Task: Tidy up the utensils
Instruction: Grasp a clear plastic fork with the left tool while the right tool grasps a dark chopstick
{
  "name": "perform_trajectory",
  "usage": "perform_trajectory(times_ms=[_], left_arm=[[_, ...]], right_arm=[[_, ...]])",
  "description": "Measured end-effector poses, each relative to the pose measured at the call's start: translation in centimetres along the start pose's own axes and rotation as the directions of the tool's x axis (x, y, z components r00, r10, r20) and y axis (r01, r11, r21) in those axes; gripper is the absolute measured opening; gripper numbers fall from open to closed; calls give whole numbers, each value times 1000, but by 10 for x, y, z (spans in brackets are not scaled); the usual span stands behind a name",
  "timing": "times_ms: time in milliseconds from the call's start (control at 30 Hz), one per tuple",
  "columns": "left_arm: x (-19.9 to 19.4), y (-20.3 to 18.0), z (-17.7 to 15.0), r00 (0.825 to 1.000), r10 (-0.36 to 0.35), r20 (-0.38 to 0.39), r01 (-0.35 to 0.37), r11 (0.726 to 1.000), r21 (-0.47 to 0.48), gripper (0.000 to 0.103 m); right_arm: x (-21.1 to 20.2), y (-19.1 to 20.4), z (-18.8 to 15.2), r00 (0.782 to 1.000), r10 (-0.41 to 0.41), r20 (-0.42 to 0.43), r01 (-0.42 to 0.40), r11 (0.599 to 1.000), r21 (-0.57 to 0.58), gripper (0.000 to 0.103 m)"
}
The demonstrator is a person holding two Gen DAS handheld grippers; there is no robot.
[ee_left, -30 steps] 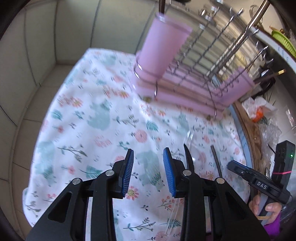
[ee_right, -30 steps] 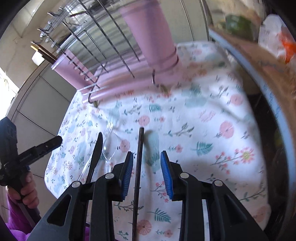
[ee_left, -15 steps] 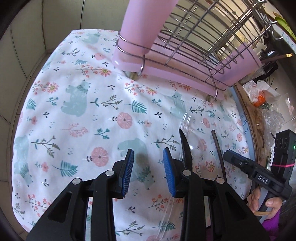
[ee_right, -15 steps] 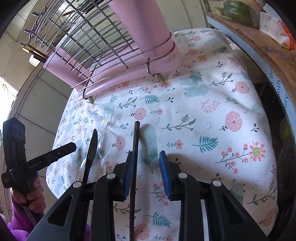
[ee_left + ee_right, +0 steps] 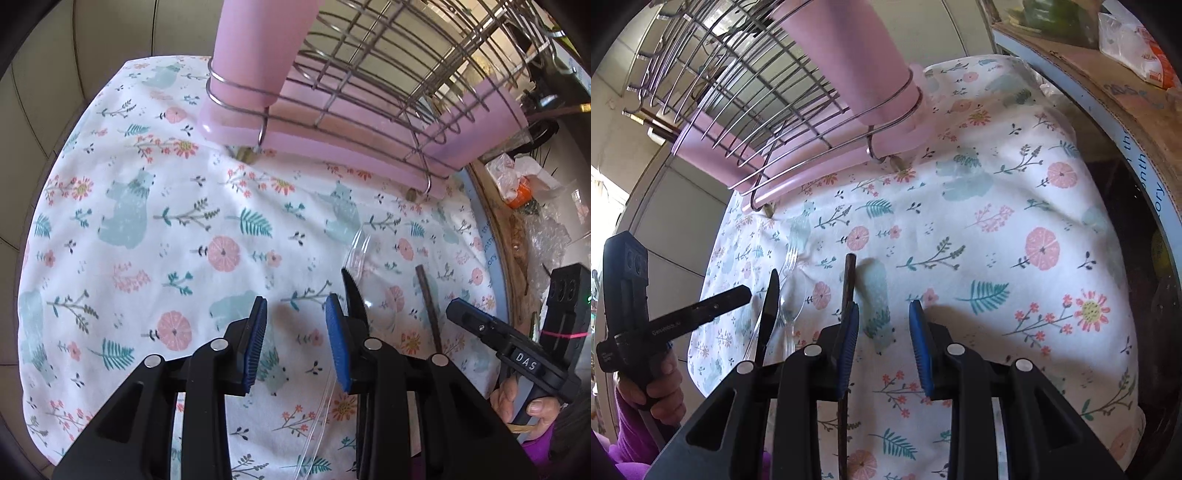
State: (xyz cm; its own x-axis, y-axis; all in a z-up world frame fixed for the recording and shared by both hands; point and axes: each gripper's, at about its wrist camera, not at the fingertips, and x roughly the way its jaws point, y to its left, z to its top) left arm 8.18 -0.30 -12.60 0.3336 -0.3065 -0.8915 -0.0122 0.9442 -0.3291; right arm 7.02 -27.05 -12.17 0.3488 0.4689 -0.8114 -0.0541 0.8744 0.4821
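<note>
Left tongs (image 5: 295, 332) have moved toward the black knife (image 5: 352, 295), empty and half-open; right tongs (image 5: 882, 332) half-open beside the chopstick (image 5: 847, 280).

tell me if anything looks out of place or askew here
Nothing is spilled or damaged. The utensils lie loose on the floral cloth instead of in the pink holder: a black knife, a clear spoon, a clear fork and a dark chopstick, roughly parallel.
</note>
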Motion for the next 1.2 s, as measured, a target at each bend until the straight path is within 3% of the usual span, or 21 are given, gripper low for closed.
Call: perform_trajectory(times_ms=[333,567,633,700,767,1000,1200], left_arm=[[10,-27,5,998,-33,-53,36,997,61,33],[29,-47,6,998,35,-51,-29,995,100,33],[32,-49,6,998,37,-45,-32,995,99,27],[35,-53,7,999,34,-42,-29,995,100,12],[34,-49,6,999,27,-30,-24,996,89,7],[17,-16,11,998,-58,-18,58,998,-19,6],[1,17,17,999,-48,14,49,995,-87,6]], right_arm=[[-2,-5,-2,1000,13,1,-13,1000,17,28],[-2,-5,-4,1000,16,-1,-16,1000,17,28],[-2,-5,-5,1000,17,-1,-17,1000,16,28],[-2,-5,-5,1000,16,-1,-16,1000,16,28],[-3,-5,-5,1000,15,-1,-15,1000,15,28],[-2,-4,-3,1000,27,-14,-27,1000,16,28],[2,0,-2,999,26,-25,-26,1000,11,28]])
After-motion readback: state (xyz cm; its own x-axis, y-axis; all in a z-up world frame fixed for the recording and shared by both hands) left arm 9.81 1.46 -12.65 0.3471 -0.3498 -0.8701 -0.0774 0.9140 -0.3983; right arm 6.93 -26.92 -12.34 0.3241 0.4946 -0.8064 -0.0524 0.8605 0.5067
